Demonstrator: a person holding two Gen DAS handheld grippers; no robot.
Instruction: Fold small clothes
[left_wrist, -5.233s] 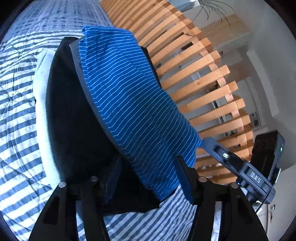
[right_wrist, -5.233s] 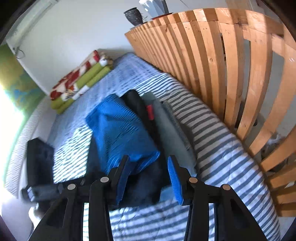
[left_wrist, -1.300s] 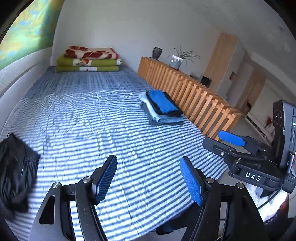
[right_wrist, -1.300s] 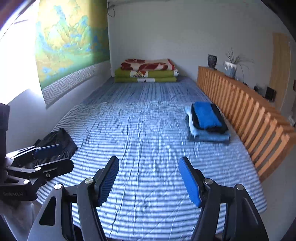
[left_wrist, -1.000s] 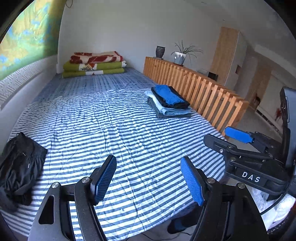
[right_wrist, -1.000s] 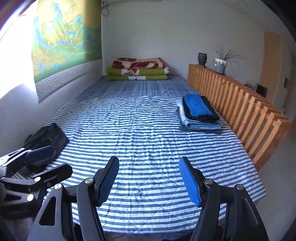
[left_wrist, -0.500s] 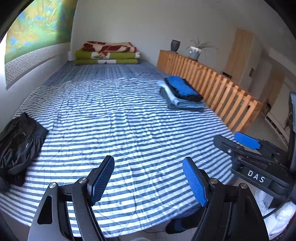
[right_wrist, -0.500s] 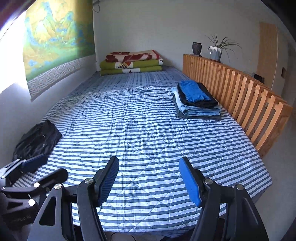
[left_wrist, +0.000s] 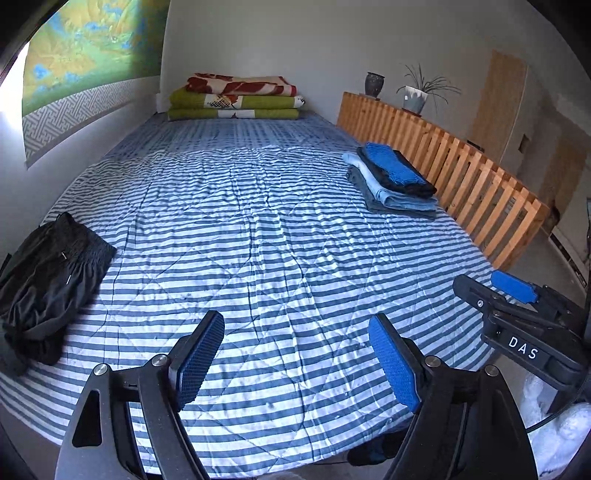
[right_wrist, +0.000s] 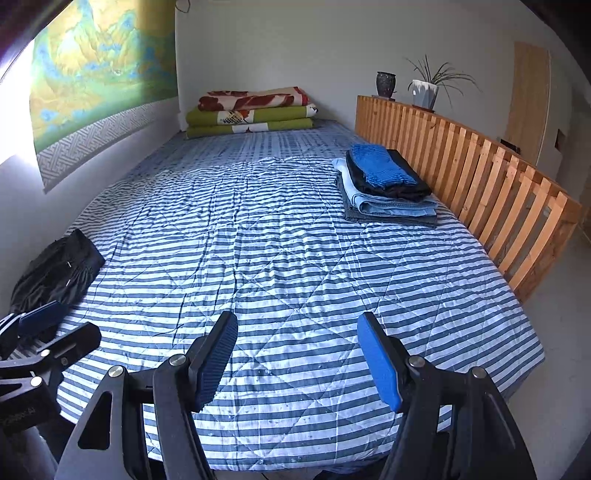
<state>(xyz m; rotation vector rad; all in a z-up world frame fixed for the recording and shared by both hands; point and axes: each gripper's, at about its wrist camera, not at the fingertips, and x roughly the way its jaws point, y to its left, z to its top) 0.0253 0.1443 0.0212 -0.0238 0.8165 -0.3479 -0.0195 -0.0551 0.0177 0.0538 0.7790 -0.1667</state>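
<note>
A stack of folded clothes (left_wrist: 393, 181) (right_wrist: 388, 184), a blue striped piece on top of black and light-blue ones, rests on the striped bed (left_wrist: 258, 240) (right_wrist: 277, 251) by the wooden rail. A crumpled black garment (left_wrist: 48, 273) (right_wrist: 59, 269) lies at the bed's left edge. My left gripper (left_wrist: 295, 358) hangs open over the near end of the bed, holding nothing. My right gripper (right_wrist: 297, 354) is open and empty too, beside it; its fingers show at the right of the left wrist view (left_wrist: 513, 288).
A slatted wooden rail (right_wrist: 480, 177) runs along the bed's right side, with a vase and a potted plant (right_wrist: 424, 90) on top. Folded blankets (right_wrist: 251, 110) are stacked at the far end. A wall with a painted hanging (right_wrist: 99, 74) borders the left.
Both grippers let go of the blue striped piece on the stack and pulled far back to the foot of the bed. In the last second the views swung slightly left.
</note>
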